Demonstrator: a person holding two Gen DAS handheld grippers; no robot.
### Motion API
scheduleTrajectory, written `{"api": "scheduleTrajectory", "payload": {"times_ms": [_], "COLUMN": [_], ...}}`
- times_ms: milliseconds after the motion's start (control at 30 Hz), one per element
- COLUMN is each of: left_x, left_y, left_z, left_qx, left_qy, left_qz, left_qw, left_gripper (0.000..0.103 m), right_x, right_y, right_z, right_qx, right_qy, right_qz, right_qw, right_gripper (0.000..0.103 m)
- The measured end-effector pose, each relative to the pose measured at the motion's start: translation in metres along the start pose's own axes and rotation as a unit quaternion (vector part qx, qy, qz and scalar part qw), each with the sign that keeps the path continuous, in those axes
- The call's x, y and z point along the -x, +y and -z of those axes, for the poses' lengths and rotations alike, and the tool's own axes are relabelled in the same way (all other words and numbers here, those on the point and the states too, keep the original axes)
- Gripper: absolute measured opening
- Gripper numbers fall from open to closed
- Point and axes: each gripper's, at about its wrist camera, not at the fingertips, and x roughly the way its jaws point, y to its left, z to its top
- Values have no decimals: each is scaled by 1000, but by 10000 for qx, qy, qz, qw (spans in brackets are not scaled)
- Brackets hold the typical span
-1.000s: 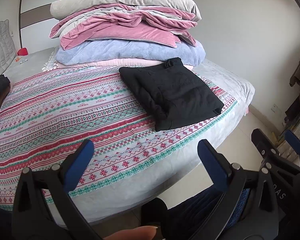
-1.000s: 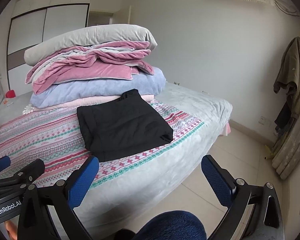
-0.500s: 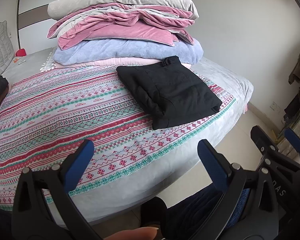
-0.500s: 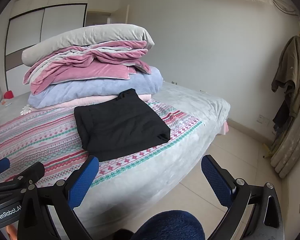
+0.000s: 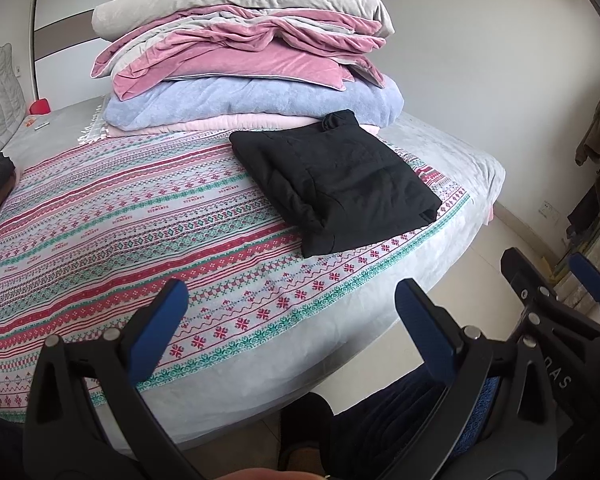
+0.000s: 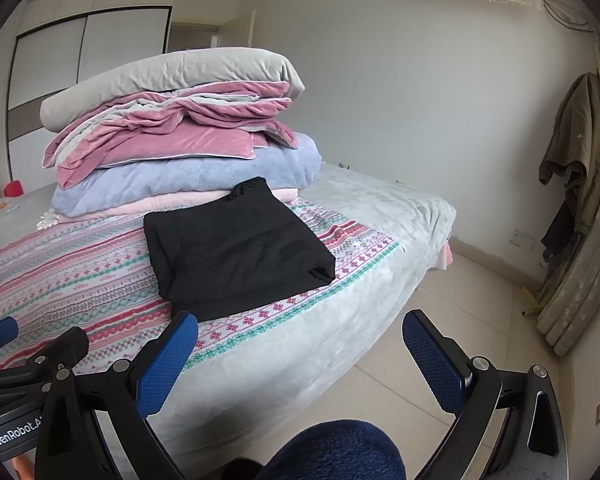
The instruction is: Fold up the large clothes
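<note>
Your left gripper (image 5: pixel 288 320) and right gripper (image 6: pixel 300 354) both hang with jaws spread wide and empty off the bed's (image 6: pixel 380 208) near edge, while the folded black garment (image 6: pixel 236 248) lies on the patterned sheet (image 5: pixel 120 216), touching the stacked blankets (image 5: pixel 244 68).

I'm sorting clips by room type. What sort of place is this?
Most likely a home bedroom: a bed with a patterned sheet, a stack of folded blankets on it, sliding wardrobe doors behind, and a folded black garment on the sheet.
</note>
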Motion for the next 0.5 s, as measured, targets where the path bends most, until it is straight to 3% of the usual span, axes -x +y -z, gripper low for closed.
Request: {"api": "scheduleTrajectory", "payload": {"times_ms": [500], "left_x": [-1], "left_y": [1], "left_z": [2], "left_qx": [31], "left_qy": [51], "left_qz": [32], "left_qw": [10000], "left_gripper": [102], "right_x": [-1], "right_y": [-1], "right_z": [0], "right_qx": [4], "right_qy": [3], "right_qz": [4], "right_qw": [10000], "right_gripper": [103]}}
